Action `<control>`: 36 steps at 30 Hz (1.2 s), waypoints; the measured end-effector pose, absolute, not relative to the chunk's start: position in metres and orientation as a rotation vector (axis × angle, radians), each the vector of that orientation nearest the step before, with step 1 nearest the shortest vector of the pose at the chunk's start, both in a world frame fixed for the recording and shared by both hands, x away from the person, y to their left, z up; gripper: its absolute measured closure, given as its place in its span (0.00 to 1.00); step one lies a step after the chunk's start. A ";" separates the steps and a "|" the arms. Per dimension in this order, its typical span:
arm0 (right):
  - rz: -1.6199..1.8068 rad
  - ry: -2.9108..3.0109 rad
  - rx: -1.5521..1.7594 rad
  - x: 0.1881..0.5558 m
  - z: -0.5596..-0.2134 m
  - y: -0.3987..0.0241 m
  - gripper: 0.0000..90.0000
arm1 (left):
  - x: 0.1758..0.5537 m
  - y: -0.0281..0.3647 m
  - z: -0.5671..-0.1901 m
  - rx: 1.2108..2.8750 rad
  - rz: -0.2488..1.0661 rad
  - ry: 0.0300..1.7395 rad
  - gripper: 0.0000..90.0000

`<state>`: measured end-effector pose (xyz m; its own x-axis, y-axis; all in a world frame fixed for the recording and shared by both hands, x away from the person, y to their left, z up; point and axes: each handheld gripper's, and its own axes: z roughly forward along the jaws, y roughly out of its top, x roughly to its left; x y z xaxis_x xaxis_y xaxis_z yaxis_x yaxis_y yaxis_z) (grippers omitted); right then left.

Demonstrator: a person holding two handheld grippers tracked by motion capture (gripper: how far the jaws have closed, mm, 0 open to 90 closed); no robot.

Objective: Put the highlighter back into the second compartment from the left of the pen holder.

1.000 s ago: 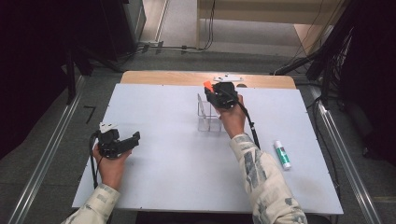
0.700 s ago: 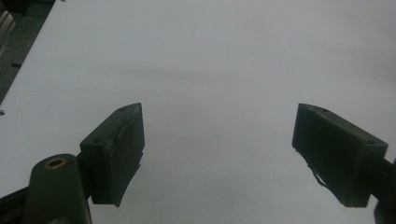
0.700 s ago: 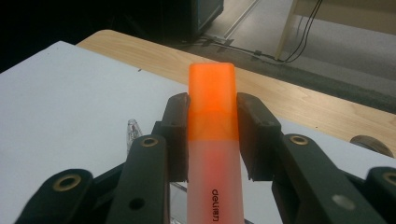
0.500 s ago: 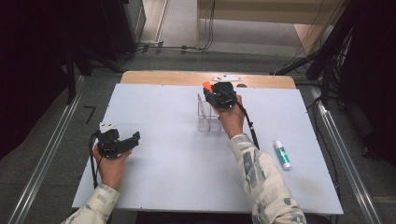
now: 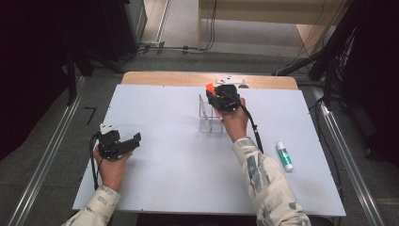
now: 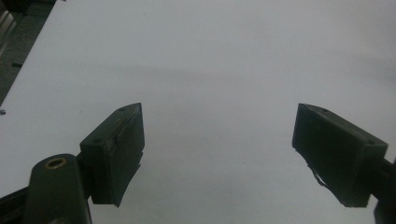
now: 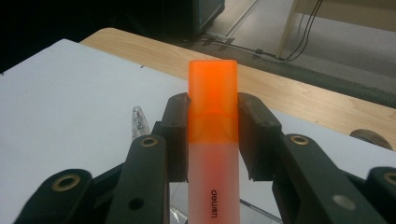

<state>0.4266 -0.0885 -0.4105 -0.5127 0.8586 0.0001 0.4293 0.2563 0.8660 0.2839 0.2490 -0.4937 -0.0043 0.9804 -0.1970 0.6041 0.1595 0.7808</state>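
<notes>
My right gripper [image 5: 217, 96] is shut on an orange highlighter [image 5: 209, 87], held over the back of the white table just above a clear acrylic holder [image 5: 210, 118]. In the right gripper view the highlighter [image 7: 212, 116] stands upright between the two black jaws of my right gripper [image 7: 212, 114], its orange cap rising above them. A clear pen tip [image 7: 138, 122] pokes up beside the left jaw. At the table's left, my left gripper [image 5: 134, 140] lies low over the surface. Its jaws stand wide apart in the left gripper view, where my left gripper [image 6: 219, 140] has bare white table between its pads.
A white stick with a green cap [image 5: 283, 156] lies near the right edge of the white tabletop [image 5: 164, 174]. A wooden strip [image 5: 174, 78] runs along the back edge. Metal rails flank the table on both sides.
</notes>
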 end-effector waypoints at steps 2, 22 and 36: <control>1.193 2.056 1.160 0.423 -0.411 -0.089 0.71 | 0.284 0.249 -0.494 1.531 0.643 1.698 0.20; 1.198 2.067 1.175 0.398 -0.439 -0.111 0.71 | 0.284 0.248 -0.494 1.540 0.644 1.697 0.20; 1.211 2.067 1.185 0.393 -0.438 -0.121 0.57 | 0.284 0.248 -0.495 1.540 0.643 1.697 0.20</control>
<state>0.3933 -0.1214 -0.4379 -0.5201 0.8535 0.0308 0.4441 0.2395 0.8634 0.2843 0.2481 -0.4945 -0.0020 0.9817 -0.1907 0.6087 0.1525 0.7786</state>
